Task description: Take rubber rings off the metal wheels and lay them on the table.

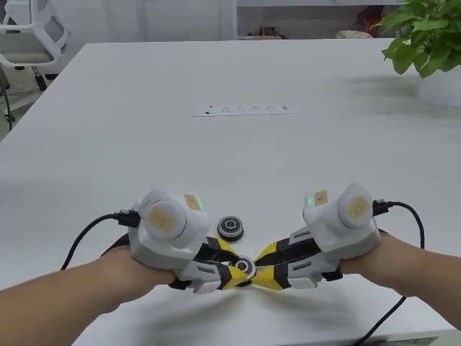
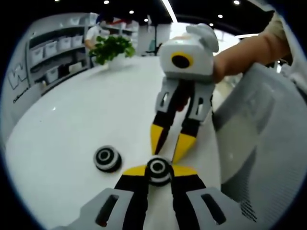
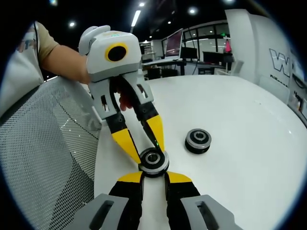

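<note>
A small metal wheel with a black rubber ring [image 1: 243, 267] is held just above the table's near edge, between both grippers. My left gripper [image 2: 159, 171] is shut on it, one yellow tip on each side. My right gripper [image 3: 154, 176] meets it from the opposite side, its jaws a narrow gap apart and their tips pinched on the wheel's [image 3: 153, 162] near rim. In the left gripper view, the right gripper's fingertips [image 2: 156, 139] come down onto the wheel [image 2: 159, 170] from above. A second ringed wheel [image 1: 230, 228] [image 2: 107, 159] [image 3: 198, 140] lies flat on the table a little farther out.
The white table [image 1: 238, 158] stretches far ahead, with a strip of power sockets [image 1: 245, 110] set in its middle. A potted plant [image 1: 425, 43] stands at the far right corner. Cables [image 1: 86, 238] trail from both grippers. A mesh chair back [image 3: 43, 153] is close behind.
</note>
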A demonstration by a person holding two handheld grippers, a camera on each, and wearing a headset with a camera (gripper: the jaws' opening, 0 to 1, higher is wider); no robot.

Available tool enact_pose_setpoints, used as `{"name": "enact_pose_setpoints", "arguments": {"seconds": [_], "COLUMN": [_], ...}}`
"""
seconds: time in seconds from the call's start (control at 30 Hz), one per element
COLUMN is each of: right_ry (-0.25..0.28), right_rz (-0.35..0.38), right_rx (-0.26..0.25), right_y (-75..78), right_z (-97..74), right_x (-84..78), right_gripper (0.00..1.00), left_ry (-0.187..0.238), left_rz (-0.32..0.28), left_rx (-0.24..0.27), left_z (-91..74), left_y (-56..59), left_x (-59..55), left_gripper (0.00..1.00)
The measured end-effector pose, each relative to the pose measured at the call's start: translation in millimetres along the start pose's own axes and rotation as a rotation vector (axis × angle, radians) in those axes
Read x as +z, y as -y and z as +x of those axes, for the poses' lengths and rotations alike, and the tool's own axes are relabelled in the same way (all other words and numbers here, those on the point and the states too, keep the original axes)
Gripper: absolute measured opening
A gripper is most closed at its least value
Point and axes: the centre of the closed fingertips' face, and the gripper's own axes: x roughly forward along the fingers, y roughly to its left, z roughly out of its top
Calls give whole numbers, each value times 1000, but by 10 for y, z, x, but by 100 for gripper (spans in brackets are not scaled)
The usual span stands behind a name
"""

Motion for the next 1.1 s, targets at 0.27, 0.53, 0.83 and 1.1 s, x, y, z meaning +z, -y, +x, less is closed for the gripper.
{"name": "enact_pose_setpoints", "arguments": {"seconds": [0.27, 0.53, 0.83, 1.1], "right_ry": [13, 25, 30, 73], "right_rz": [34, 68, 130, 268], "right_rx": [5, 12, 14, 15], "right_y": [-4, -10, -7, 29], "right_z": [-2, -9, -19, -71], "right_x": [-4, -26, -40, -27], "right_gripper": [14, 10, 1, 0], "left_ry": [14, 24, 27, 23], "left_rz": [16, 14, 21, 28], "left_rx": [23, 28, 39, 46], "left_z": [10, 10, 10, 12], "left_y": [-9, -10, -22, -20], "left_x": [-7, -3, 0, -1], "left_gripper": [14, 13, 13, 12]}}
